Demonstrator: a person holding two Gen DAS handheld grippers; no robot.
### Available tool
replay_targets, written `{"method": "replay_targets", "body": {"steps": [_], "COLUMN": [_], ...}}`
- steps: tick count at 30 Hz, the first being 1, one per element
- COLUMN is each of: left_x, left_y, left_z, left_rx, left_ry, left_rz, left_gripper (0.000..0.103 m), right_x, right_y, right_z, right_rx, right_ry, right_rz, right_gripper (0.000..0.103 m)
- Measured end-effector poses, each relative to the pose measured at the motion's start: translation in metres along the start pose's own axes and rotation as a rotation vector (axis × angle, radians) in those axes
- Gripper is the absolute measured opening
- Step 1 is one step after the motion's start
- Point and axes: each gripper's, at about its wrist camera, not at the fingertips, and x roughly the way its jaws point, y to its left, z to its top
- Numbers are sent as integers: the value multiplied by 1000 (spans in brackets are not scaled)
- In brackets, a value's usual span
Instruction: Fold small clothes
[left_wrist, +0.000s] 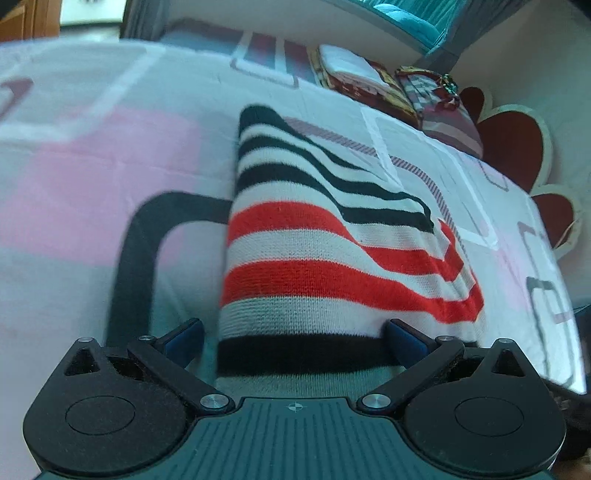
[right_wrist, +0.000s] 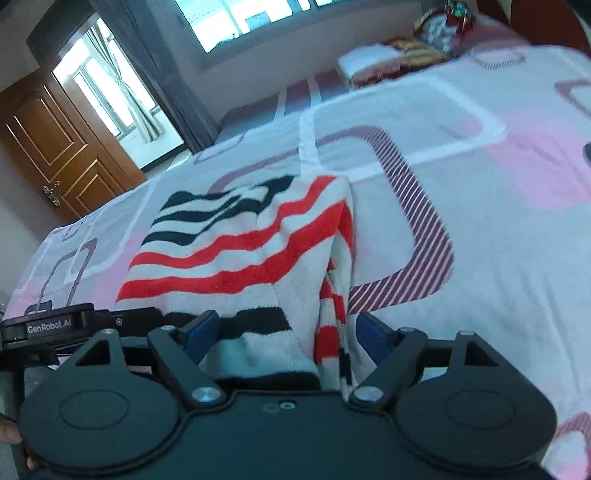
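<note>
The striped garment (left_wrist: 332, 251) lies on the bed (left_wrist: 92, 166), long axis running away from both wide-open tongs, left tongs (left_wrist: 295, 332) and right tongs (right_wrist: 286, 332), its near hem between their pads, seemingly ungripped.

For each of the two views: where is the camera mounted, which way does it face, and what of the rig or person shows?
Left wrist: on the left gripper, facing down over the striped garment on the bed; open fingers show.
Right wrist: on the right gripper, facing across the bed toward the door; open fingers show.
Shared: garment, bed.
</note>
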Motion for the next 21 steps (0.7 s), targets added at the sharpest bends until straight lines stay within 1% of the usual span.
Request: {"method": "replay_targets", "body": {"steps": [2,4,6,7,8,9,10,11,12,13,15,16,17,18,19,21], "left_x": [5,10,12,10,6,1,-5,-8,-6,1,7,6,4,-2,-7,-18], "left_y": [-6,-9,-14,-18,-21,-24,-28,-28,-28,-28,-24,-27,-31,-35,-39,-40], "left_z": [1,1,3,4,4,4,4,4,4,3,4,5,5,3,2,3], "left_rx": [38,41,24,16,11,10,23,39,60,73,37,34,46,67,83,73], "left_ry": [-9,-10,-6,-10,-19,-33,-52,-65,-62,-51,-51,-53,-61,-77,-94,-113], "left_rz": [-3,-7,-16,-9,-5,-3,-11,-18,-14,7,1,12,23,31,32,11], "left_gripper": [103,103,96,94,86,78,74,72,72,72,72,72,69,65,63,61], "right_x": [12,17,19,19,19,16,11,7,5,5,12,14,14,14,12,2], "right_y": [-3,-6,-5,-5,-5,-6,-4,-3,-2,-4,-11,-12,-10,-9,-8,-1], "right_z": [0,-2,-1,0,-1,0,0,3,3,2,0,-1,-1,-2,-2,-3], "right_rx": [11,15,10,12,19,35,32,16,5,6,26,31,36,41,55,44], "right_ry": [22,14,10,11,13,16,8,3,2,5,3,2,-2,-5,-8,-32], "right_rz": [26,49,56,61,77,99,101,100,103,103,95,99,94,88,87,87], "right_gripper": [79,75,72,66,59,44,35,34,34,34,39,40,40,39,35,34]}}
